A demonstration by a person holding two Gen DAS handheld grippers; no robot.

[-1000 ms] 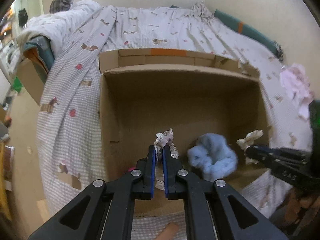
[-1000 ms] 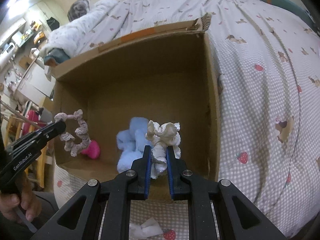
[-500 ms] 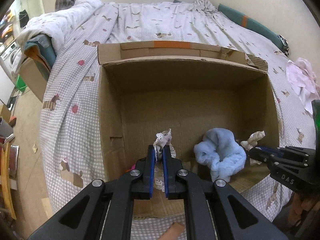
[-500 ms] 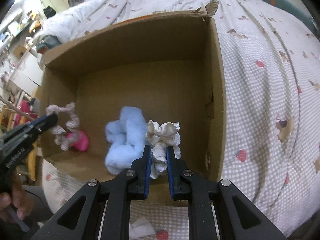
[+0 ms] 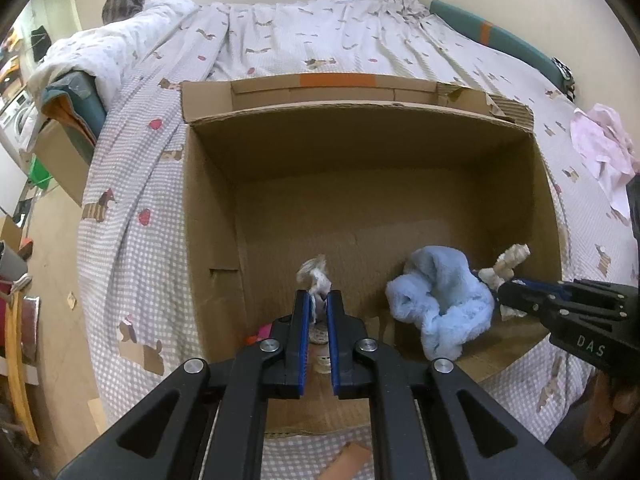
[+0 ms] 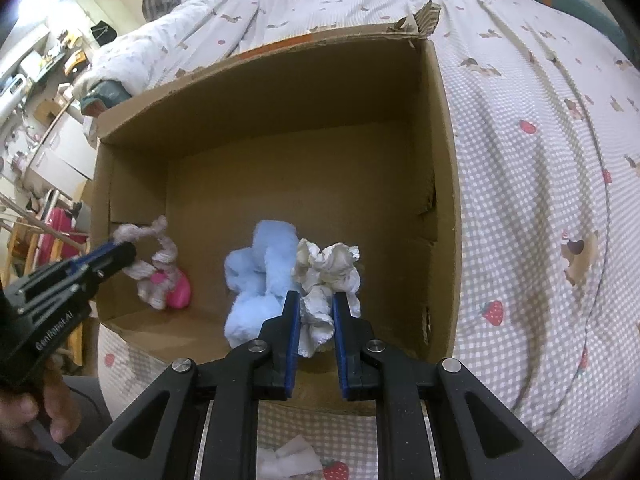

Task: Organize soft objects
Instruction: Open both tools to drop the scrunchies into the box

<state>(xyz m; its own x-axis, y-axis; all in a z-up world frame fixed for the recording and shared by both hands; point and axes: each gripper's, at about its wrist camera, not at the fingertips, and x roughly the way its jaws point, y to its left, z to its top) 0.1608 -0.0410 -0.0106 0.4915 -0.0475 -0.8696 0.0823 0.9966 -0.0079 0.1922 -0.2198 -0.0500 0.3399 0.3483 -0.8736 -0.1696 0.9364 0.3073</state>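
Note:
An open cardboard box point(image 5: 360, 184) point(image 6: 280, 92) lies on the bed. My left gripper point(image 5: 318, 300) is shut on a pale lace scrunchie point(image 5: 316, 276), held inside the box near its left wall; it shows in the right wrist view point(image 6: 156, 256) too. My right gripper point(image 6: 314, 300) is shut on a white ruffled scrunchie point(image 6: 328, 268), held low at the box's right side; the left wrist view shows it as well point(image 5: 506, 260). A fluffy blue scrunchie point(image 5: 440, 304) point(image 6: 260, 272) and a pink soft object point(image 6: 180, 292) lie on the box floor.
The bed has a checked sheet with strawberry and dog prints point(image 6: 540, 200). A pink cloth point(image 5: 604, 148) lies on the bed at the right. White tissue point(image 6: 288, 460) lies in front of the box. Bedding and a smaller box point(image 5: 68, 136) are piled at the left.
Both grippers have moved lower and deeper into the box with their scrunchies still held. The jaws of both now stand slightly wider around the fabric.

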